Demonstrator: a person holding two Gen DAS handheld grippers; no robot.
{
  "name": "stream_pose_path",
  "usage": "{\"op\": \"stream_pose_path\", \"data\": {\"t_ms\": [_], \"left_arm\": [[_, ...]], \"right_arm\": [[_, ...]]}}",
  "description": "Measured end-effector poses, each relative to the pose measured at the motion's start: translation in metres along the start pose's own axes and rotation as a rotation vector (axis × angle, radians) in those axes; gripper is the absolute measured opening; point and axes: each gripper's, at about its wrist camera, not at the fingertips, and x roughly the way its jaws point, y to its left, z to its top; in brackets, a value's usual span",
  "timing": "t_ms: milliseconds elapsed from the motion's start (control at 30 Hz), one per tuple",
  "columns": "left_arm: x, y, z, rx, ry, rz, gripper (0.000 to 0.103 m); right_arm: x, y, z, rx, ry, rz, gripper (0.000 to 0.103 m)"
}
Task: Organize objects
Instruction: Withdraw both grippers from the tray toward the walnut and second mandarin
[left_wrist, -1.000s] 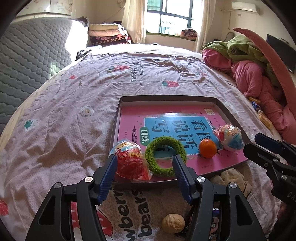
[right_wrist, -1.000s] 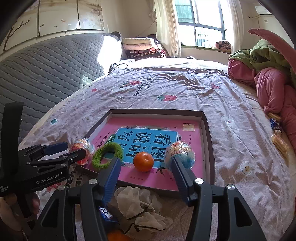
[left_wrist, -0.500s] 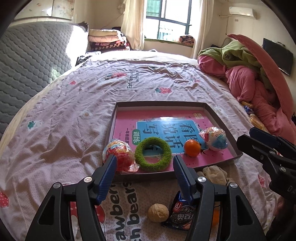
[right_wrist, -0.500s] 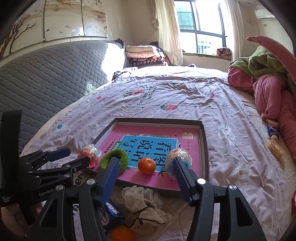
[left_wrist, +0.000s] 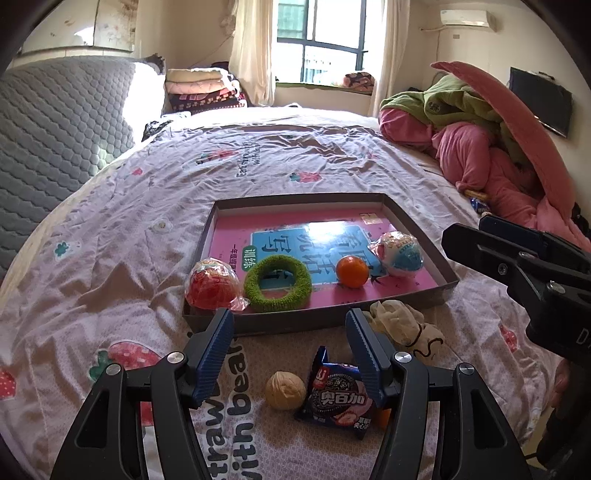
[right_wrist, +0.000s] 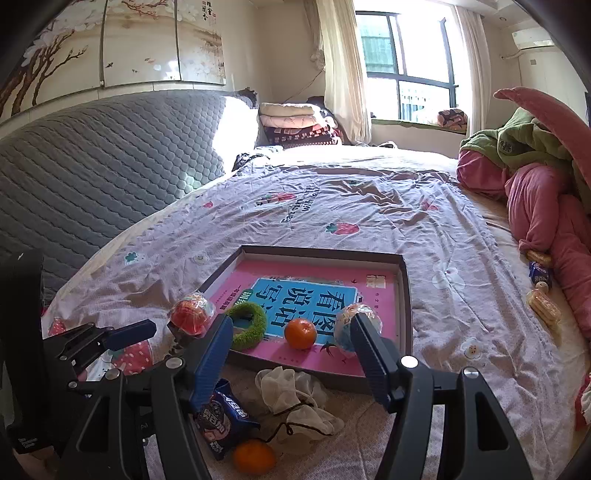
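Bed (left_wrist: 155, 229) comes first, big and soft, with a pink sheet full of bumps and folds. On it sits a flat tray (left_wrist: 317, 323) with low walls and a pink book (left_wrist: 417, 282) lying inside. Four things are already in the tray: a red candy ball (left_wrist: 211, 284) in the near left corner, a green fuzzy ring (left_wrist: 277, 284) next to it, a small orange (left_wrist: 352, 272), and a blue candy ball (left_wrist: 400, 251) near the right wall.

More things wait on the sheet, just in front of the tray: a crumpled cloth (right_wrist: 291, 395), a cookie pack (left_wrist: 338, 400), a walnut (left_wrist: 285, 390) and a second orange (right_wrist: 255, 456).

The left gripper (left_wrist: 290, 350) hangs over the walnut and the cookie pack with its jaws wide and nothing in them. The right gripper (right_wrist: 291, 354) holds nothing either, and its jaws are opening.

What could go wrong? The walnut and the orange are round, so a bad pinch could make them roll down a fold. The cloth is floppy and its dark string could catch on a jaw. The two grippers are close and could bump.

The tray's near wall is right behind the waiting things, so each must be lifted over it. The back half of the tray is free.
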Motion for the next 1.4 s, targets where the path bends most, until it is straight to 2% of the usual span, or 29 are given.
{"op": "stream_pose_path", "data": {"t_ms": [267,800,900,1033,1300,1400], "left_arm": [[-0.008,0.002,-0.002,-0.001,-0.011,-0.019,0.065],[0.005,0.011,-0.022,0.074,0.053,0.027,0.065],[0.006,0.016,-0.023,0.054,0.064,-0.009,0.065],[0.008,0.021,-0.025,0.046,0.075,-0.017,0.065],[0.01,0.028,-0.034,0.082,0.091,0.009,0.065],[0.01,0.033,-0.036,0.055,0.113,-0.046,0.065]], "right_arm": [[-0.006,-0.007,-0.001,0.018,-0.011,-0.015,0.066],[-0.017,-0.016,-0.016,0.0,-0.004,-0.051,0.066],[-0.018,-0.017,-0.019,-0.006,0.004,-0.049,0.066],[-0.018,-0.016,-0.024,-0.016,0.01,-0.057,0.066],[-0.017,-0.009,-0.04,-0.049,0.039,-0.051,0.068],[-0.016,-0.006,-0.047,-0.063,0.055,-0.046,0.068]]}}
